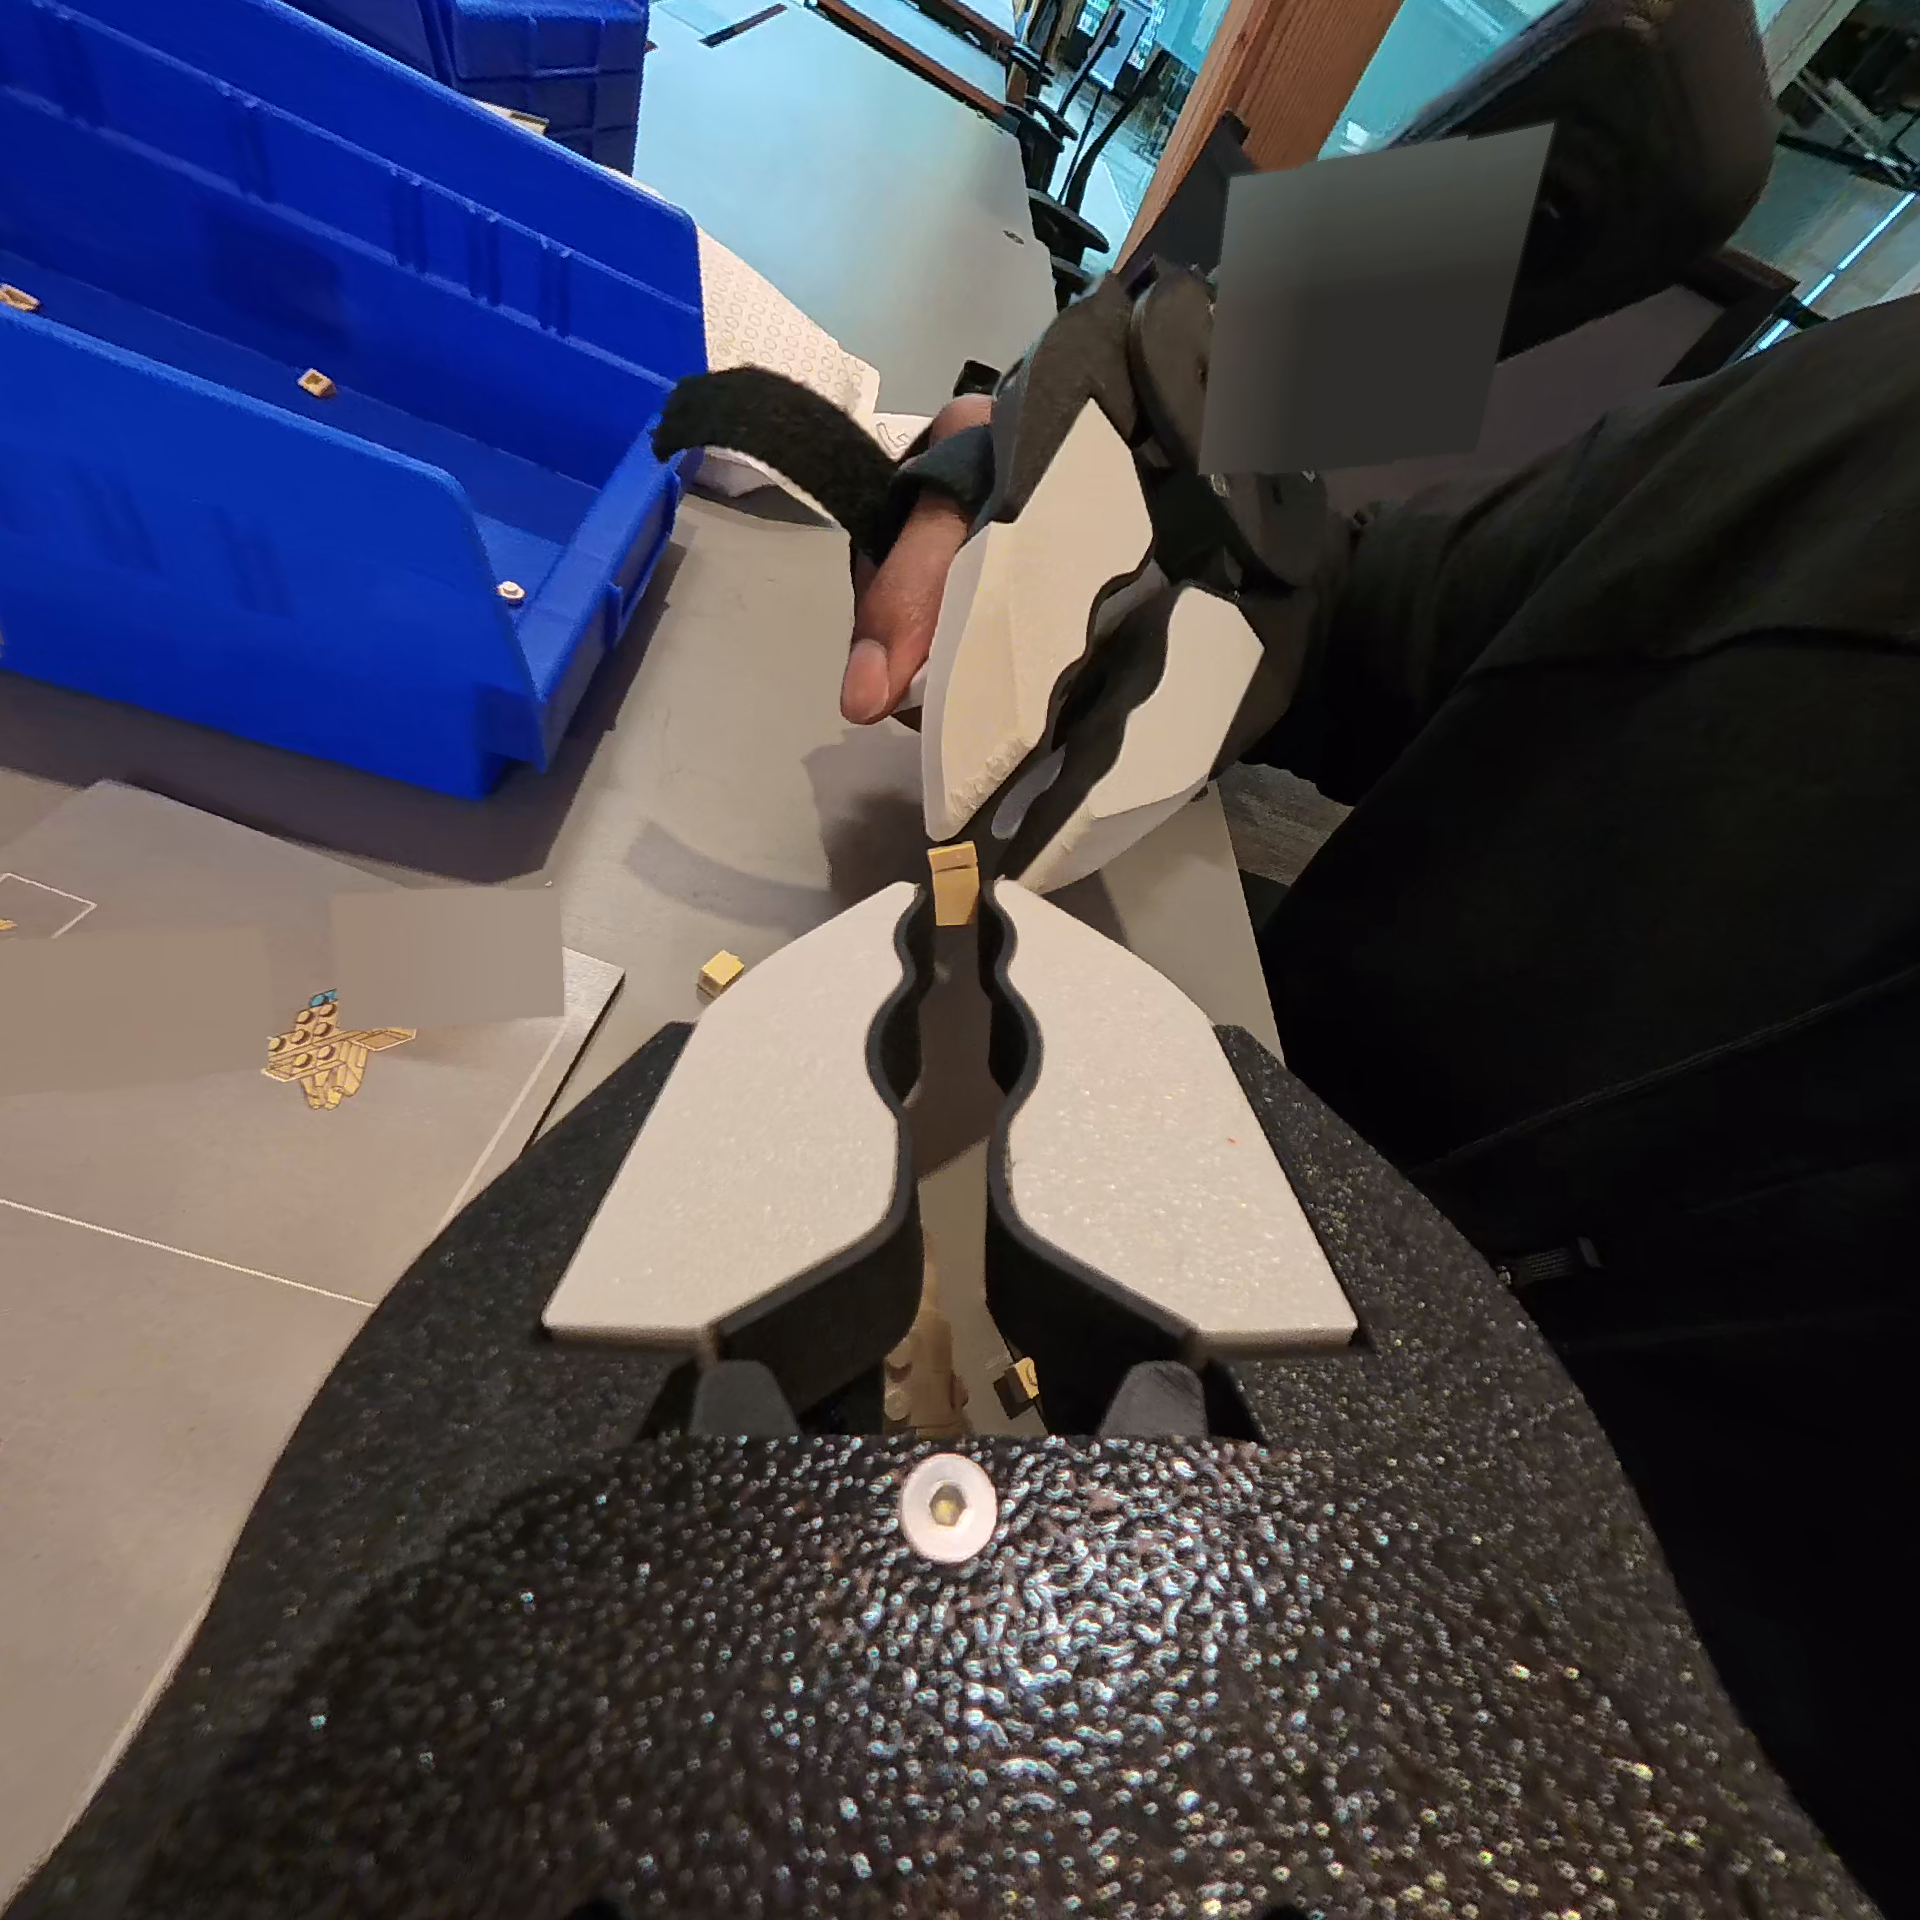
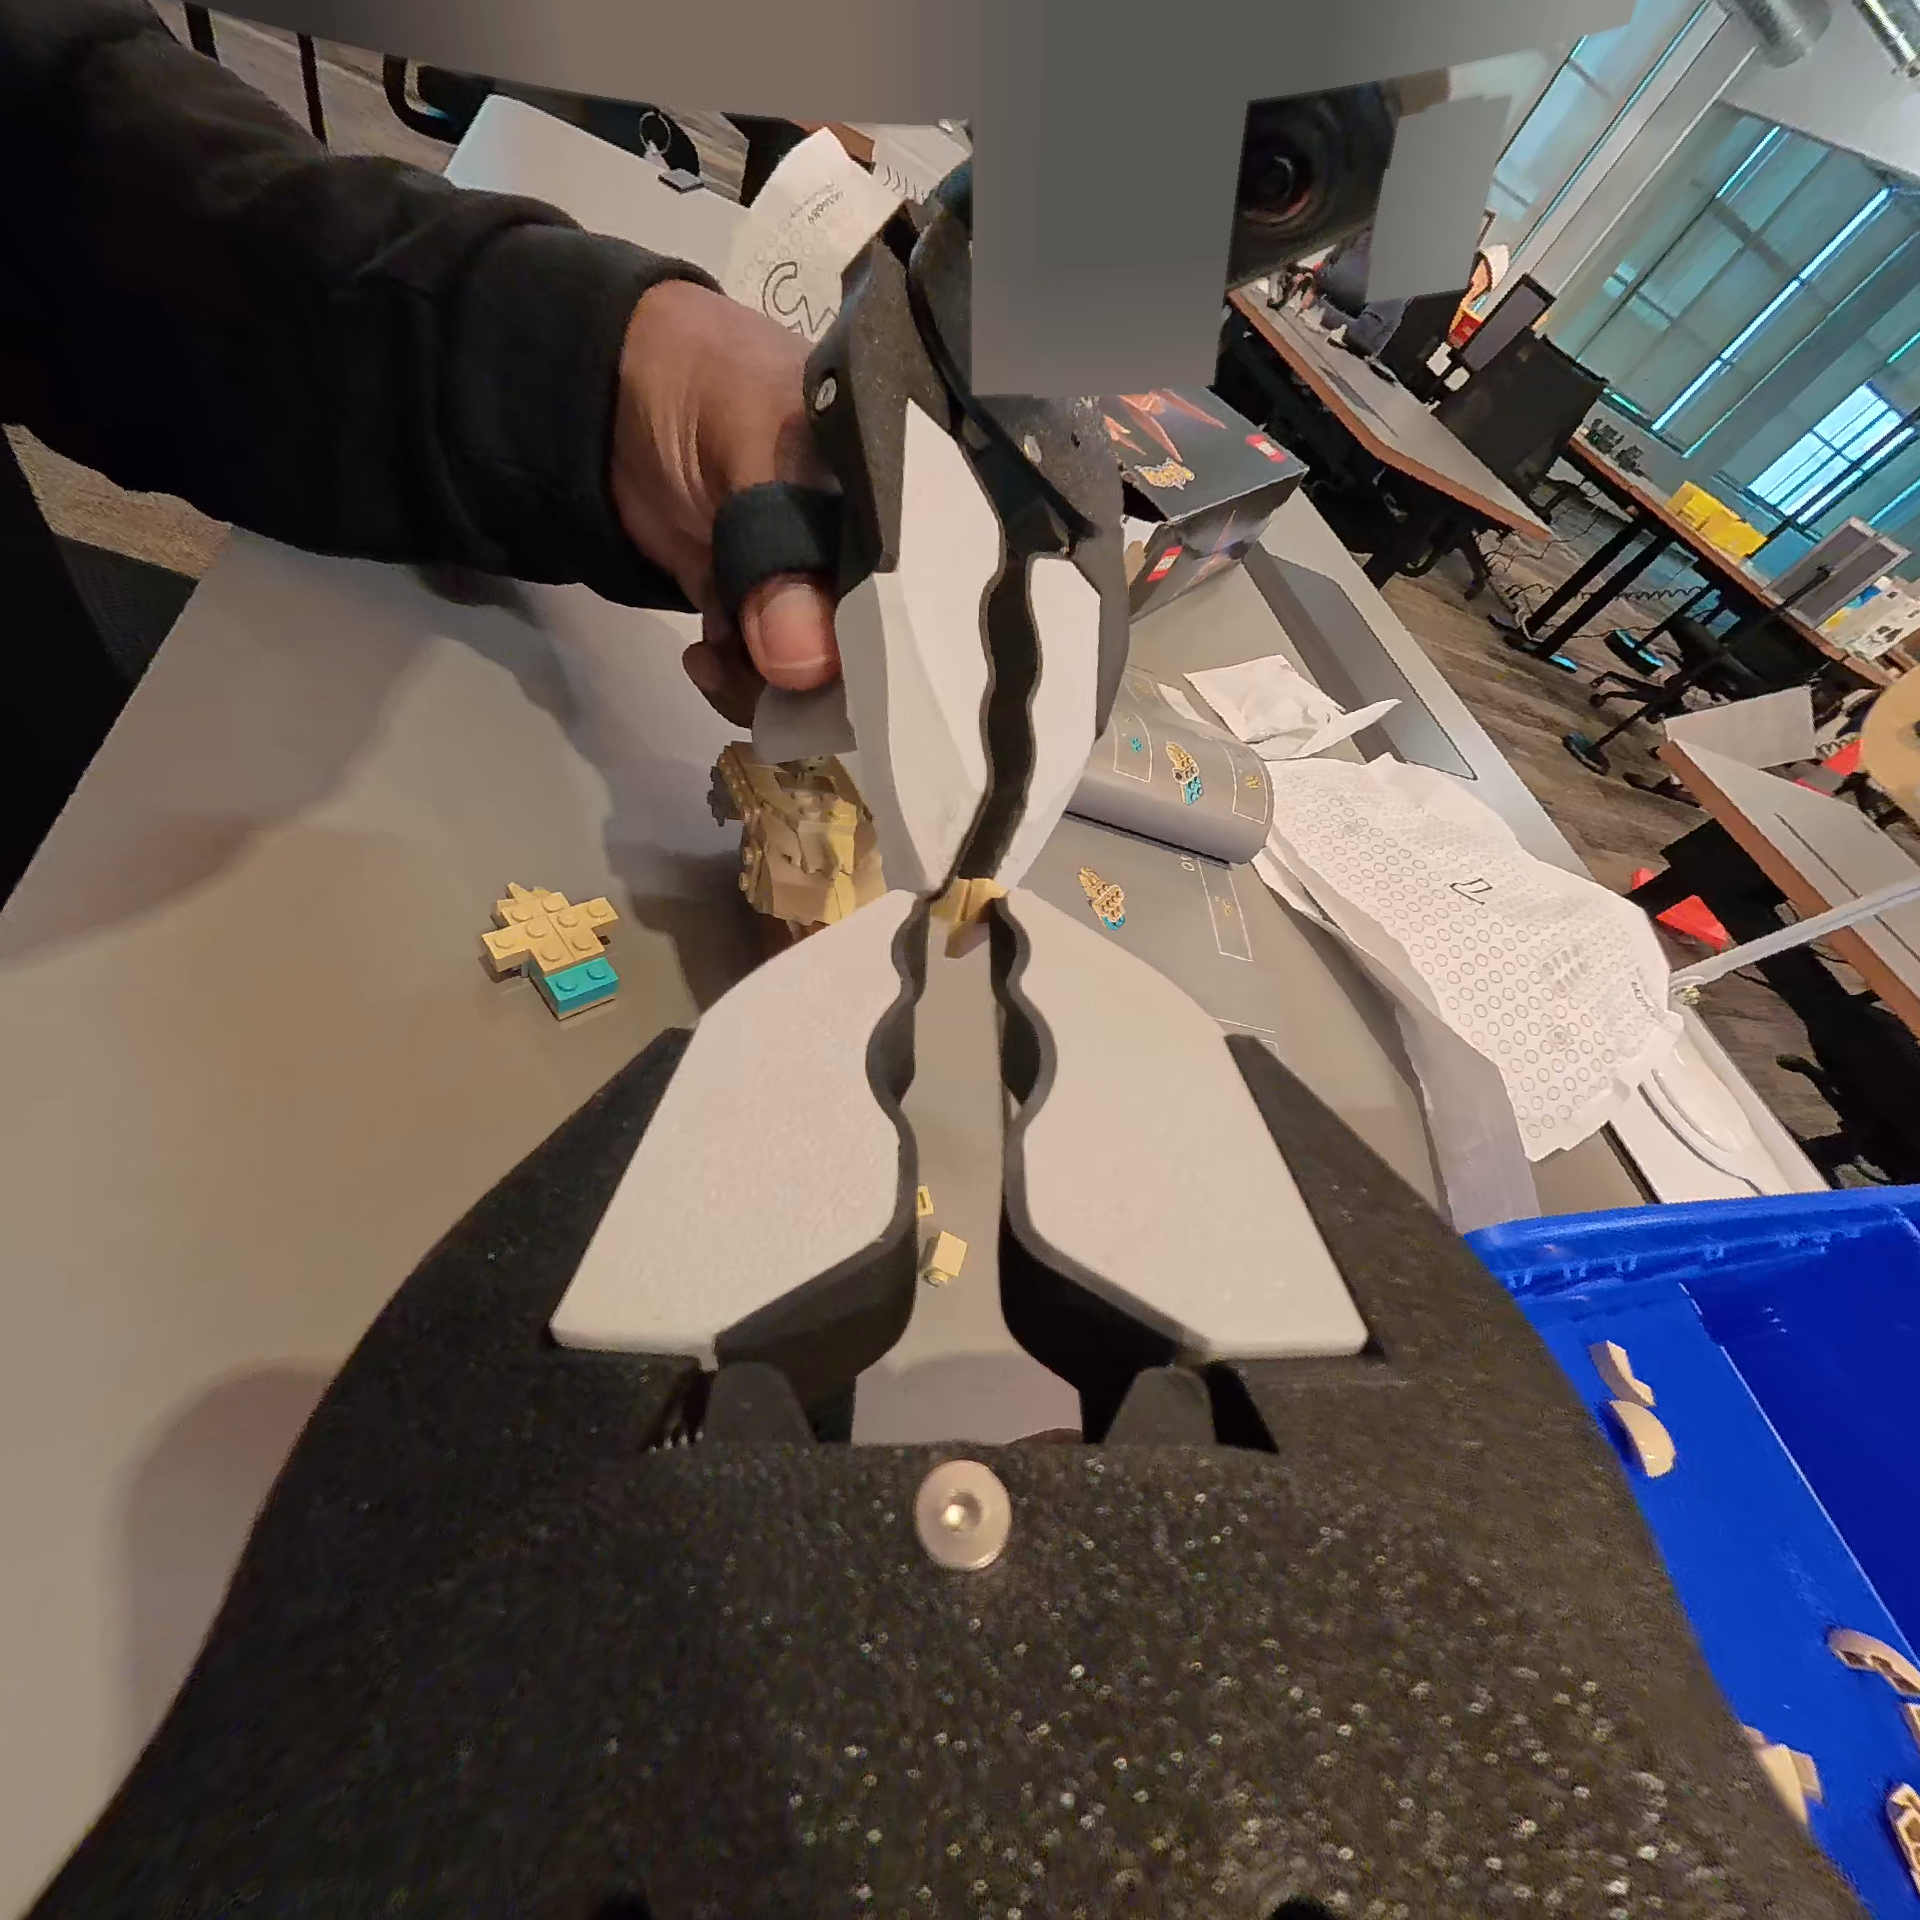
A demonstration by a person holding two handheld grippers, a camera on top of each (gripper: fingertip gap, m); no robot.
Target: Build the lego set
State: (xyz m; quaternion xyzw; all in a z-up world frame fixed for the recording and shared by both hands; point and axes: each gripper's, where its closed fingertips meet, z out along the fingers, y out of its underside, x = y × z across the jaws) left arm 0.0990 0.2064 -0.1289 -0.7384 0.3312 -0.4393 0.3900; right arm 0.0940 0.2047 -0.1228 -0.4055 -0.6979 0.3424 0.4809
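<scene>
Two grippers meet tip to tip above a grey table (image 2: 260,1091), a small tan brick (image 1: 954,883) between them. The left gripper (image 1: 956,899) pinches the brick, both pads pressed on its sides; in the right wrist view the same brick (image 2: 966,914) sits at the tips of the right gripper (image 2: 961,920), whose jaws stand slightly apart around it. Whether the right pads press on it, I cannot tell.

In the left wrist view, the right gripper comes in from 1 o'clock, held by a hand (image 1: 904,613) with a black strap (image 1: 769,436). Blue bins (image 1: 312,468) lie at 10 o'clock, a loose tan piece (image 1: 720,972) on the table at 9 o'clock of the tips, and a grey booklet (image 1: 260,1143) at 8 o'clock.

In the right wrist view, the left gripper reaches in from 12 o'clock. A tan-and-teal plate build (image 2: 556,951) rests at 9 o'clock, a tan model (image 2: 800,842) at 11 o'clock just behind the tips, perforated white paper (image 2: 1475,935) at 3 o'clock, and a blue bin (image 2: 1745,1455) at 4 o'clock.
</scene>
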